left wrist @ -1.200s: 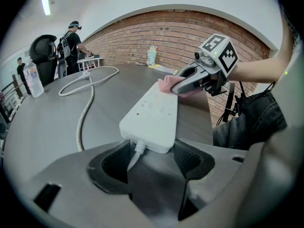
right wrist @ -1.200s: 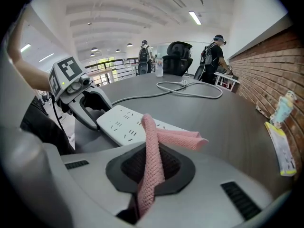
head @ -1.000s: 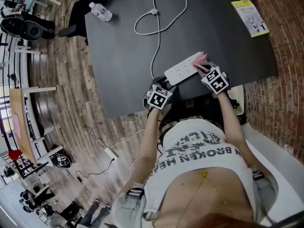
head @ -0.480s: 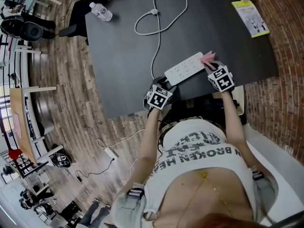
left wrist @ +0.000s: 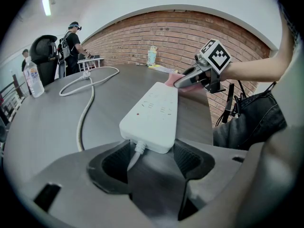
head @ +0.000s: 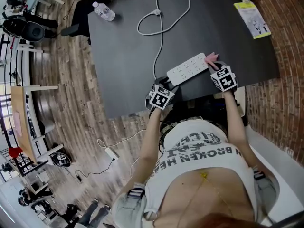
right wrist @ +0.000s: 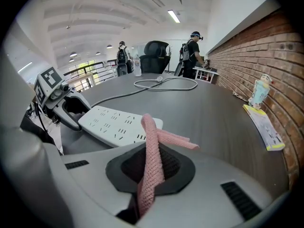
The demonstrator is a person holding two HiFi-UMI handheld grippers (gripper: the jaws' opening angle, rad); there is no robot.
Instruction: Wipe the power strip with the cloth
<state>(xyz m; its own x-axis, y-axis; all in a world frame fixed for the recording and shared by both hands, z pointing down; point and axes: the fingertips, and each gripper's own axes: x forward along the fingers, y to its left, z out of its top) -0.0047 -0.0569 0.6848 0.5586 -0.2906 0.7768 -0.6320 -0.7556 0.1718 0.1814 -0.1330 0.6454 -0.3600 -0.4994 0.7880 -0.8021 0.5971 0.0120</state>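
Observation:
A white power strip [head: 187, 68] lies on the black table [head: 123, 56], near its front edge. My left gripper [head: 165, 86] is at the strip's cord end. In the left gripper view its jaws stand against both sides of that end of the power strip [left wrist: 154, 112], and the cord runs down between them. My right gripper [head: 213, 62] is at the strip's other end, shut on a pink cloth [head: 210, 57]. In the right gripper view the cloth [right wrist: 152, 156] stands up out of the jaws, and its free end drapes by the far end of the strip [right wrist: 116, 123].
The strip's white cord [head: 161, 13] loops across the table's far part. A water bottle [head: 103, 11] lies at the far left corner and a yellow booklet [head: 252, 19] at the far right. A brick wall [head: 285, 80] runs along the right. People stand far behind the table.
My right gripper has slid the pink cloth rightward along the strip to its right end. The left gripper and the strip have stayed where they were.

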